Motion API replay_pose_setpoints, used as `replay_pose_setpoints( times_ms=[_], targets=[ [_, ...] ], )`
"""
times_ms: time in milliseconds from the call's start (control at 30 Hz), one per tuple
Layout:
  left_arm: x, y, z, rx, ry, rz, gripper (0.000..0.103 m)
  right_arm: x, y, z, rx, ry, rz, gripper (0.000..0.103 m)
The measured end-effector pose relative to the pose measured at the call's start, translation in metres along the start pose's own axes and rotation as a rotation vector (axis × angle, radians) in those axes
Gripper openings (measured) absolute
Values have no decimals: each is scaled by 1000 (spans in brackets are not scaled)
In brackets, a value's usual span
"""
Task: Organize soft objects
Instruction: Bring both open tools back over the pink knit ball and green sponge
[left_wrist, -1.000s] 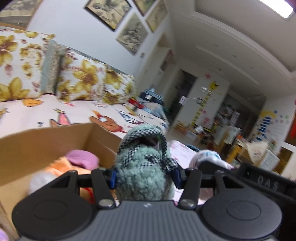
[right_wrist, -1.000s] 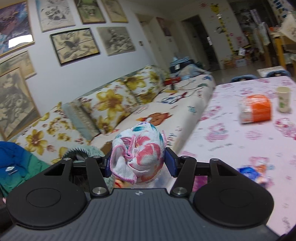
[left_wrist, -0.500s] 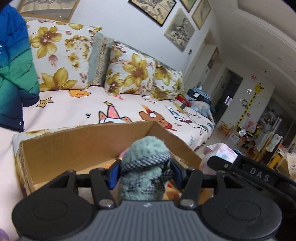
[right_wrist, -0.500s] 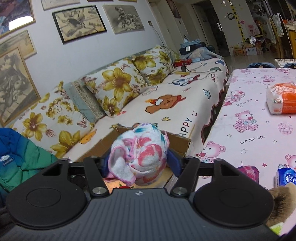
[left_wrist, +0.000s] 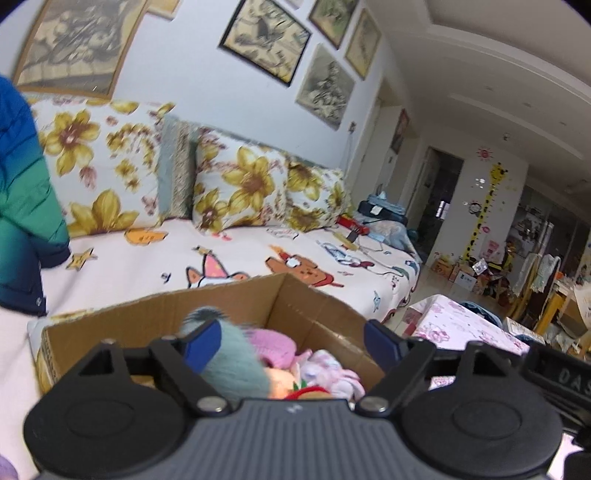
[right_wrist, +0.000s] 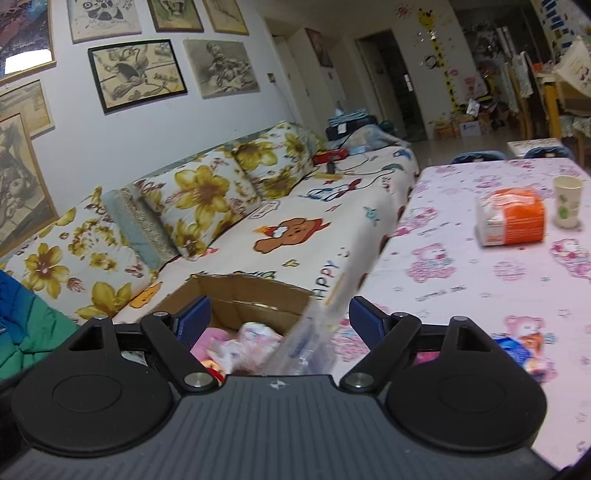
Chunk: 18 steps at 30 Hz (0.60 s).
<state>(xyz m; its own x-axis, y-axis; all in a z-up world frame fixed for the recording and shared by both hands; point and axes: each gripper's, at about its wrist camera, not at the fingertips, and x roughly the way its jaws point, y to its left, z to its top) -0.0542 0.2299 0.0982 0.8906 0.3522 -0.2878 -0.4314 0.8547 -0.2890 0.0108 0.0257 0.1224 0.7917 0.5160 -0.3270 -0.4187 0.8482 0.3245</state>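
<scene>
My left gripper (left_wrist: 291, 345) hangs over an open cardboard box (left_wrist: 147, 321). Its jaws are opening, and the teal fuzzy toy (left_wrist: 232, 365) drops blurred between them, beside the left pad and clear of the right one. A pink knit hat (left_wrist: 275, 341) and a pink-white cloth (left_wrist: 328, 373) lie in the box. My right gripper (right_wrist: 279, 321) is over the same box (right_wrist: 255, 295) with its jaws also opening. The floral cloth (right_wrist: 306, 343) is a blurred streak falling between the pads, touching neither. Pale soft things (right_wrist: 255, 334) lie below.
The box sits on a sofa (right_wrist: 295, 221) with yellow floral cushions (left_wrist: 240, 184). A blue-green jacket (left_wrist: 22, 206) lies at the left. To the right, a table with a pink tablecloth (right_wrist: 480, 277) carries an orange pack (right_wrist: 511, 221), a paper cup (right_wrist: 567, 201) and a blue packet (right_wrist: 517, 347).
Both grippers were shut on their loads and have spread wide. The teal toy and the floral cloth have come loose and are falling toward the box.
</scene>
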Motion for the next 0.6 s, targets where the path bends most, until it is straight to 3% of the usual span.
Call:
replay_pose_setpoints(
  times_ms=[600],
  targets=[
    [-12, -39, -16, 163, -41, -145, 88, -48, -45, -19, -15, -71, -150, 103]
  ],
)
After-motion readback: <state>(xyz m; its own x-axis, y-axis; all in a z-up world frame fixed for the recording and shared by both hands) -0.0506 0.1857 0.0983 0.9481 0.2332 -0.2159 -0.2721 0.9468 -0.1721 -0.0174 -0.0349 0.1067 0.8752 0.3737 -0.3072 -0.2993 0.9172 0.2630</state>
